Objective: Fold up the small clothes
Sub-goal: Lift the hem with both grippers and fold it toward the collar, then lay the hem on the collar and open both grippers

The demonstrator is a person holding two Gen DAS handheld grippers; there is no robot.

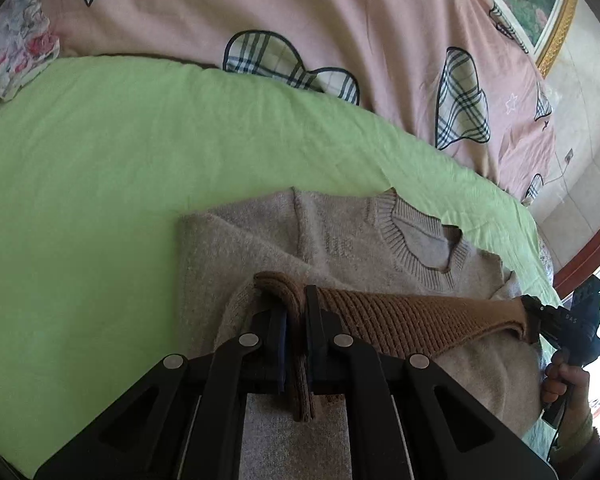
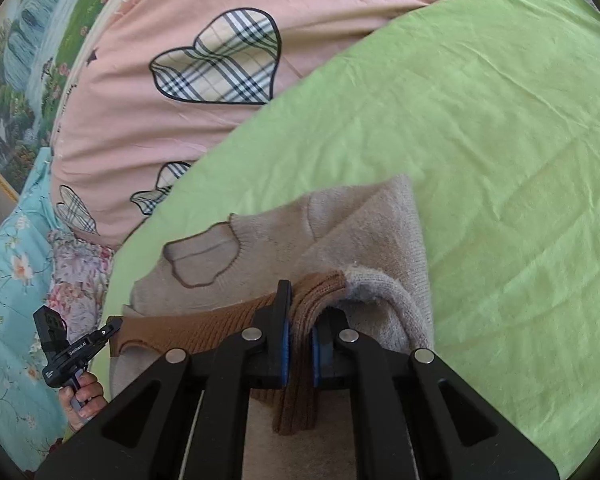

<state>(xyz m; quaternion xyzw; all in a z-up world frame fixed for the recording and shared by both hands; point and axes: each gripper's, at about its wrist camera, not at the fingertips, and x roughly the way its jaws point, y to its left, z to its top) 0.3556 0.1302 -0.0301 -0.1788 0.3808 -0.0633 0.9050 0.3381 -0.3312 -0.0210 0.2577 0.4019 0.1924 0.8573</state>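
Observation:
A small grey-beige knit sweater (image 1: 340, 240) with a ribbed neck lies on the green sheet (image 1: 100, 160); it also shows in the right wrist view (image 2: 360, 224). Its brown ribbed hem (image 1: 412, 320) is lifted and stretched between both grippers above the body. My left gripper (image 1: 296, 312) is shut on one hem corner. My right gripper (image 2: 300, 320) is shut on the other hem corner (image 2: 312, 300). The right gripper shows in the left wrist view (image 1: 540, 320), and the left gripper shows in the right wrist view (image 2: 112, 328).
A pink quilt with plaid hearts (image 1: 340, 40) is bunched along the far side of the bed. A floral pillow (image 2: 12, 264) lies at the left in the right wrist view. A framed picture (image 1: 540, 0) hangs on the wall.

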